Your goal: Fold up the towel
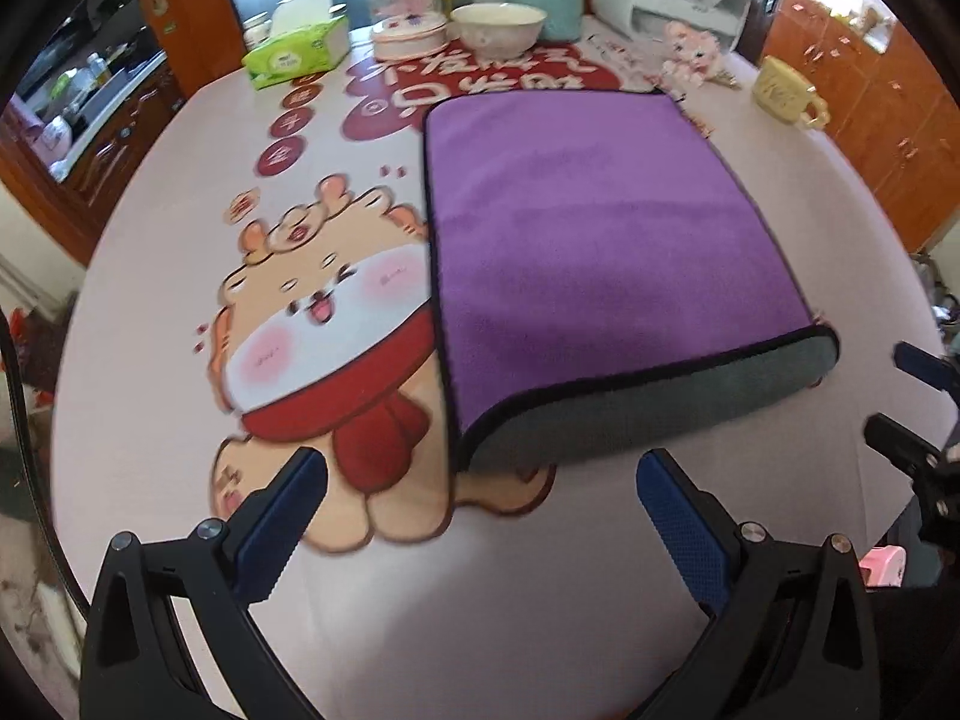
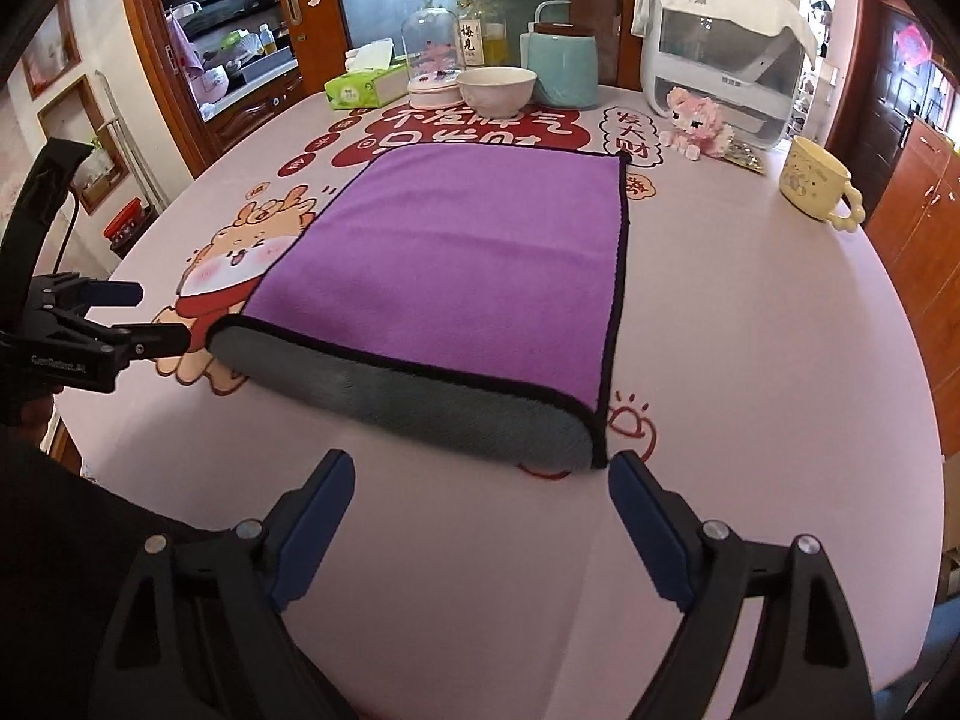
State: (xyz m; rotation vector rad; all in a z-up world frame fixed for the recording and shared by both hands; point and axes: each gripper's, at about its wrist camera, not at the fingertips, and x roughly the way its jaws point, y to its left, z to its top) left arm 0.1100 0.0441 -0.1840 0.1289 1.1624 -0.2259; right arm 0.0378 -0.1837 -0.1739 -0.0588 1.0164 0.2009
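Both claws hang wide apart and grip nothing: my left claw (image 1: 480, 516) and right claw (image 2: 480, 522) hover just short of the folded purple towel (image 2: 456, 264), lying flat mid-worktop (image 2: 750, 360), grey fold nearest me. At two o'clock I see a yellow mug (image 2: 816, 186).

Round table (image 2: 780, 390) under a pale pink cloth printed with a cartoon animal (image 1: 312, 324) and red Chinese characters. At the far edge, left to right: green tissue box (image 2: 360, 87), glass dome on a pink base (image 2: 433, 60), white bowl (image 2: 495, 90), teal container (image 2: 564, 69), white appliance (image 2: 720, 54). Pink plush toy (image 2: 696, 120) before the appliance. Yellow mug (image 2: 816, 183) at far right.
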